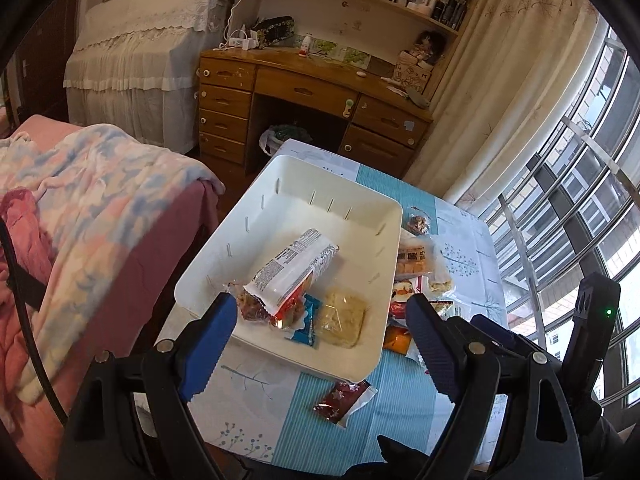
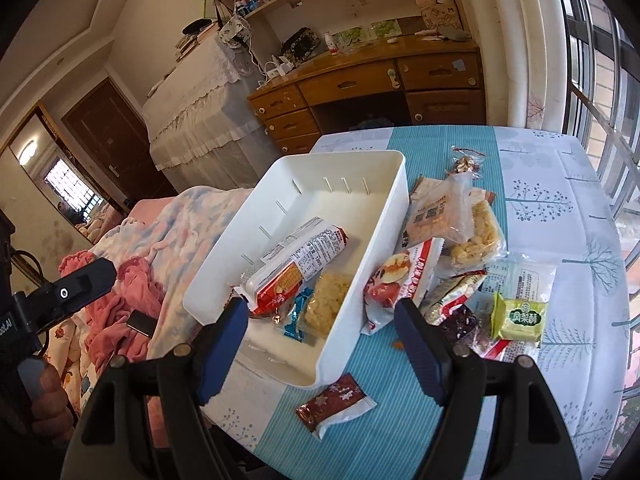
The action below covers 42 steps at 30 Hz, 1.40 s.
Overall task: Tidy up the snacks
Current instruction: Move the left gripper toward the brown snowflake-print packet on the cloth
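Both of your tools hang with their jaws spread and nothing between them — the left tool (image 1: 316,312) over the near end of the white bin (image 1: 224,248), the right tool (image 2: 320,312) over its near right corner. The bin already holds a long cracker sleeve (image 2: 300,256), a pale crumbly square in clear wrap (image 2: 326,304) and a small blue packet (image 2: 298,316). The loose pile lies on the tabletop (image 2: 540,184) just right of the bin, and one dark red sachet (image 2: 336,402) sits alone in front of it. Take that sachet next, I'd judge (it's nearest and clear of the rest). It's flat, glossy film, so come down low and pinch across its short width — slick wrappers tend to slip.
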### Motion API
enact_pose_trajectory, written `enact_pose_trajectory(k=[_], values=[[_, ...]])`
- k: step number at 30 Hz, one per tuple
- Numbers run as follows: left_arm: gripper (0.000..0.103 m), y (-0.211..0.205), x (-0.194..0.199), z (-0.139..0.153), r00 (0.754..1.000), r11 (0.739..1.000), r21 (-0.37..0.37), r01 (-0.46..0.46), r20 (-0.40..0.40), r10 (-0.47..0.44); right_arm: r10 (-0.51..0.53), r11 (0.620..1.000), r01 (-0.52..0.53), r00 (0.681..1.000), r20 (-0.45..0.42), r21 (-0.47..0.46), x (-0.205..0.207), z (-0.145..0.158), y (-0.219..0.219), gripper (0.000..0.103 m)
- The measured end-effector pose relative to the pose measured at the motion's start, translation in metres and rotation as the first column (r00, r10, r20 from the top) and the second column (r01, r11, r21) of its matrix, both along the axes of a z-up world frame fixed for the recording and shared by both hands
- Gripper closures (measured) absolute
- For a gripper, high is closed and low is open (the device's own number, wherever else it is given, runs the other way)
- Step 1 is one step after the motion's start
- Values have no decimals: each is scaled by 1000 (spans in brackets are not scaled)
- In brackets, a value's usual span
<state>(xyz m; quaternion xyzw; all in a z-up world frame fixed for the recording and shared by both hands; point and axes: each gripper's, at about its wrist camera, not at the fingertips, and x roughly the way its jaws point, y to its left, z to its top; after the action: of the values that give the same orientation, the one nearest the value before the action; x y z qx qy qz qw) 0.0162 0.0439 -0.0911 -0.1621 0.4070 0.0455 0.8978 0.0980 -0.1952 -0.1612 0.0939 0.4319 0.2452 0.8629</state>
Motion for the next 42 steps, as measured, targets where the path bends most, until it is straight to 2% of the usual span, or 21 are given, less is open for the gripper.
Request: enact_pose_trajectory(k=[7,12,19,26,34,42], values=[[18,-18,-19,-19,996,996,-27,-83,-43,82,17,999,-16,1000,15,-38,-5,-5,-33,27],[18,-29,-32,-38,987,989,-52,-137,-91,132,35,997,-36,999,-20,-68,-8,-18,-48,27],[18,-43,-41,-71,975,984,-80,-157,-172,142,54,990,-61,997,-60,-127,-14,-40,-65,27],[17,-61,-36,-109,961,987,-91,-130,-257,102,44,979,-62,994,-99,-192,-16,-61,-80,27],[13,-82,-22,-147,943,997,-48,-60,-329,41,5,967,-33,994,-111,-253,-5,-76,-93,26],[13,-100,-2,-175,936,1000,23,10,-352,-1,-100,984,58,963,-250,-167,22,-98,-112,26]])
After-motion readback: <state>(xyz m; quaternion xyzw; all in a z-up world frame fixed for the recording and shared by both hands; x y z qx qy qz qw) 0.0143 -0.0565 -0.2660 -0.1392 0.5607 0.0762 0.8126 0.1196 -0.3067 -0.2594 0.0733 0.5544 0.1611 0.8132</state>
